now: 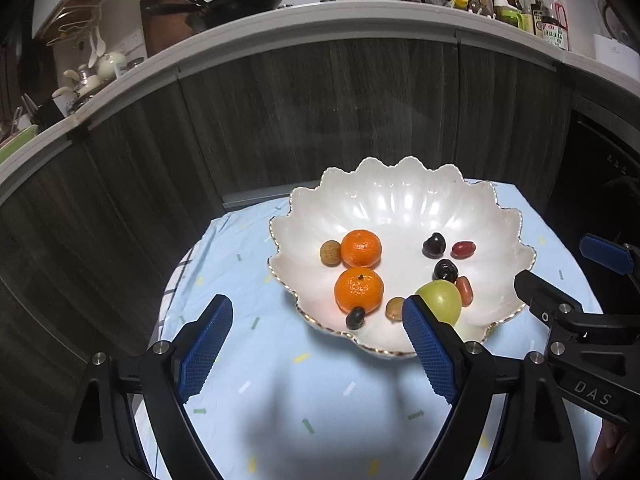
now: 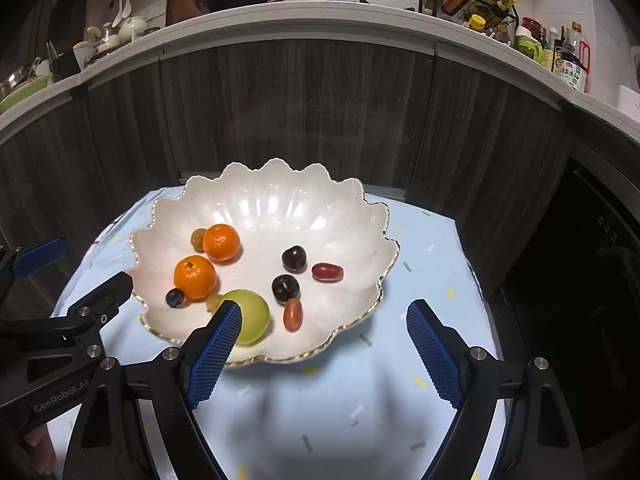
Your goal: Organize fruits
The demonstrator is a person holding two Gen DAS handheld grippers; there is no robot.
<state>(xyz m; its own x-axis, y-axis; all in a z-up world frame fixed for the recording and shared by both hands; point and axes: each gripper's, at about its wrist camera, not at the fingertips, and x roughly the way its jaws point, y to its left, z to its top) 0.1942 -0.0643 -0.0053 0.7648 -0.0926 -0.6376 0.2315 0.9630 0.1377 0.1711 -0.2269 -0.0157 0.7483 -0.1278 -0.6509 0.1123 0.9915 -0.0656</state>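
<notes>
A white scalloped bowl (image 1: 400,204) (image 2: 280,196) with a gold rim sits on a light blue cloth. It holds two mandarins (image 1: 361,248) (image 2: 221,242), a green fruit (image 1: 442,300) (image 2: 254,316), dark cherries (image 1: 434,245) (image 2: 294,259), red oblong fruits (image 1: 463,249) (image 2: 327,272) and small brown longans (image 1: 330,253). My left gripper (image 1: 316,354) is open and empty, hovering at the bowl's near left rim. My right gripper (image 2: 324,354) is open and empty over the bowl's near right rim. Each gripper also shows at the edge of the other's view.
The blue cloth (image 1: 248,360) covers a small table in front of dark wood cabinets (image 1: 320,112). Above runs a white counter (image 1: 304,28) with a pan, bottles and dishes. A dark appliance (image 2: 592,280) stands to the right.
</notes>
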